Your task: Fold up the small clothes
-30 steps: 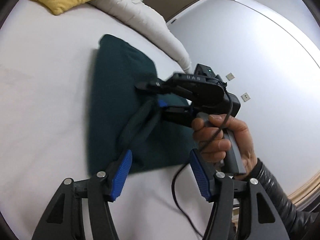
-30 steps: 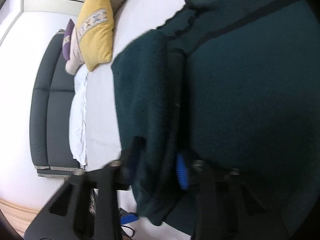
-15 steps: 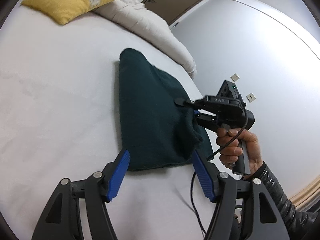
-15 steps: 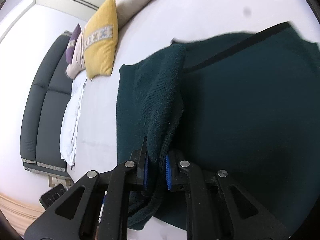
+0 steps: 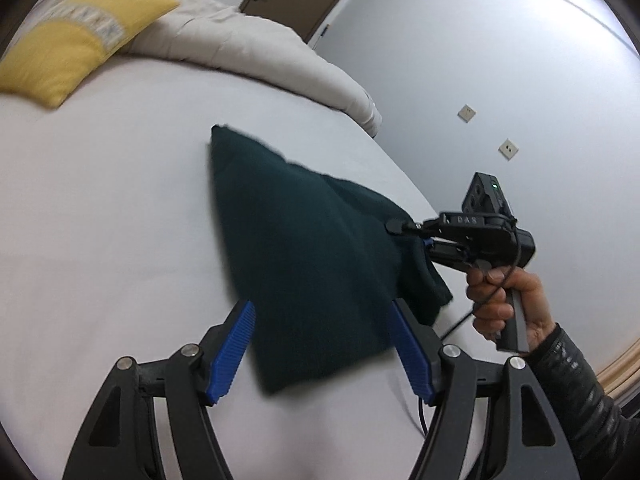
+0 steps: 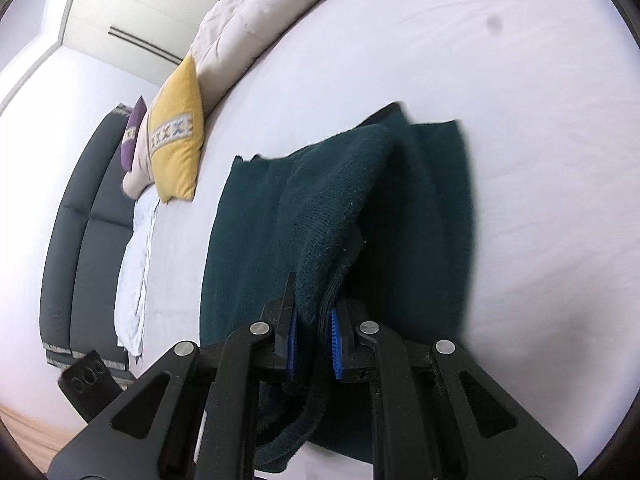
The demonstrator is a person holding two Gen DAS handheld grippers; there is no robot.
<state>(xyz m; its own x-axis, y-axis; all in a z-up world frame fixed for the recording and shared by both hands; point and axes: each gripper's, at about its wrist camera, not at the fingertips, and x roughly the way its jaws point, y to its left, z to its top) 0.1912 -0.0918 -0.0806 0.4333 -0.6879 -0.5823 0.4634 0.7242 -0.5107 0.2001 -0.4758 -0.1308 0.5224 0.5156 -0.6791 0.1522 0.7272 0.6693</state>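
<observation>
A dark green knitted garment [image 5: 304, 248] lies partly folded on the white bed [image 5: 100, 220]. My right gripper [image 6: 314, 332] is shut on a bunched edge of the garment [image 6: 332, 200] and lifts it above the rest of the cloth. In the left wrist view the right gripper [image 5: 416, 236] holds the garment's right corner up off the bed. My left gripper [image 5: 324, 344] is open and empty, its blue pads either side of the garment's near edge.
A yellow cushion [image 5: 68, 56] and a white duvet [image 5: 256, 52] lie at the bed's far end. A dark sofa [image 6: 80, 240] stands beyond the bed in the right wrist view. A grey wall [image 5: 500, 80] is at the right.
My right gripper has pulled the garment's edge up and towards the bed's right side. The left gripper has stayed open and drawn back a little.
</observation>
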